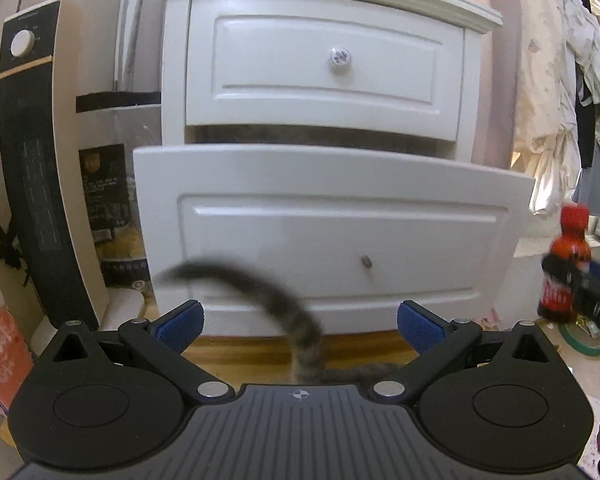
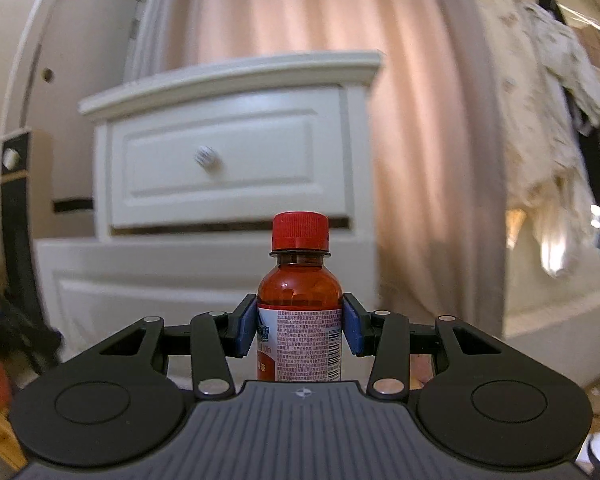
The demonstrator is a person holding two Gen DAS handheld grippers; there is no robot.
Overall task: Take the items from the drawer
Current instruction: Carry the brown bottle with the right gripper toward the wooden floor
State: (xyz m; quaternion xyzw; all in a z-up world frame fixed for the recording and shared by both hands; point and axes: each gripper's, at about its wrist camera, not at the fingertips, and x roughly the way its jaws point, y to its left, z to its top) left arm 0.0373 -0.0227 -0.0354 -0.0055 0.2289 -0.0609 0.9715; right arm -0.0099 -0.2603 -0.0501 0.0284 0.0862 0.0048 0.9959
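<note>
A: Where is the small amber-brown bottle with the red screw cap (image 2: 300,300)?

B: Upright between the jaws of the right gripper (image 2: 300,330). The blue pads (image 2: 247,326) press on its labelled body from both sides, below the shoulder, so the cap and neck stand clear above them. The label's small print faces the right wrist camera.

A: So those jaws are clamped on it?

B: Yes, closed against the bottle, which is out in the air in front of the white wooden nightstand (image 2: 235,92) and to the right of the drawers. The left wrist view catches the same bottle (image 1: 564,268) far off at its right edge (blurred), just beside the nightstand's corner.

A: And the left gripper (image 1: 300,322)?

B: Its jaws stand wide apart with nothing between the pads. It faces the pulled-out white lower drawer (image 1: 332,232); the front panel hides the inside. A small stub (image 1: 366,262) sits in the middle of that panel. The white upper drawer (image 1: 324,68) is closed, with a round patterned knob (image 1: 340,57).

A: Anything else close by?

B: A grey striped cat's tail (image 1: 275,300) curls up in front of the lower drawer, between the left pads, blurred. A tall black-and-cream heater (image 1: 39,160) stands left of the nightstand, and a green roll of tape (image 1: 583,338) lies on the wooden floor (image 1: 235,350) at right.
</note>
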